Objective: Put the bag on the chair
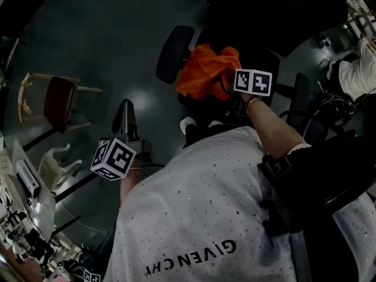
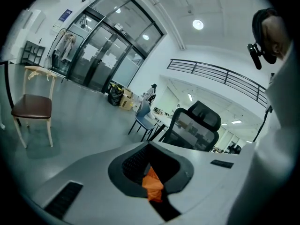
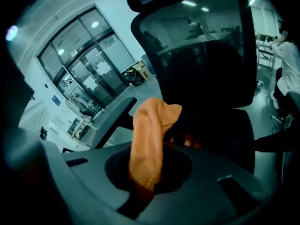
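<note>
Pinching the orange bag [image 3: 149,144] over the black office chair [image 3: 206,69], the right gripper [image 1: 229,87] stays out of nothing: its jaws are closed on the fabric. The left gripper [image 1: 124,115] hangs well apart from it, jaws together.

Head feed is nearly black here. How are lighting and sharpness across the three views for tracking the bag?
Head view: underexposed, only the orange bag stands out, floor glare beside it. Right gripper view: bag strap clear in the right hand-held gripper, chair backlit and dark, corners vignetted. Left gripper view: bright, fisheye-bent, an orange scrap sharp between the jaws.
</note>
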`<state>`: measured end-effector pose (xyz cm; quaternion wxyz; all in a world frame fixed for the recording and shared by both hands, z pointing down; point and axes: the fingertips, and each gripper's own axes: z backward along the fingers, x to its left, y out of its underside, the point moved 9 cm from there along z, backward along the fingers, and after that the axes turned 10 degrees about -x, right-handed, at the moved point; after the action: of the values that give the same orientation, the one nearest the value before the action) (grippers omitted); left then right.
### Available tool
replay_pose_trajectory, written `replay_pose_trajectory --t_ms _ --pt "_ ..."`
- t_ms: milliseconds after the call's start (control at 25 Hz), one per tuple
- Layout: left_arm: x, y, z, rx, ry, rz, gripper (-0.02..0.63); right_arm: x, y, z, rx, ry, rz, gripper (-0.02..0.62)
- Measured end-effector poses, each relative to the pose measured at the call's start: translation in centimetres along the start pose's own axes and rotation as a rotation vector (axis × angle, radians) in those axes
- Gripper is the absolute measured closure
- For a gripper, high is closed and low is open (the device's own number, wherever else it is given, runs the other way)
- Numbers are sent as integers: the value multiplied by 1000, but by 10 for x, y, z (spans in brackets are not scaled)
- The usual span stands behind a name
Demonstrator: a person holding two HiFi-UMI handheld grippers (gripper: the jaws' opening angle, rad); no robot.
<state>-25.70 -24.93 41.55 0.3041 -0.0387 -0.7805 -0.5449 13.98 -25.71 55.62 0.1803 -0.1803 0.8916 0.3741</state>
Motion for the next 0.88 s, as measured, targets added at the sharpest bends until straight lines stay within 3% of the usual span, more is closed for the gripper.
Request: replay_pose_trajectory --t_ms 200,400,560,680,880 --pt "-14 34 23 46 -63 21 604 -16 8 -1 54 -79 21 574" --pt "-22 63 53 83 -156 41 604 -49 19 -6 104 -74 -4 574" --pt "-18 67 67 81 -209 58 604 -60 23 -18 120 -48 -53 574" --pt "-7 64 81 60 -265 86 604 -53 28 -25 138 -55 -35 574" --pt "-10 67 80 60 -296 61 604 -58 34 -30 169 -73 -12 574"
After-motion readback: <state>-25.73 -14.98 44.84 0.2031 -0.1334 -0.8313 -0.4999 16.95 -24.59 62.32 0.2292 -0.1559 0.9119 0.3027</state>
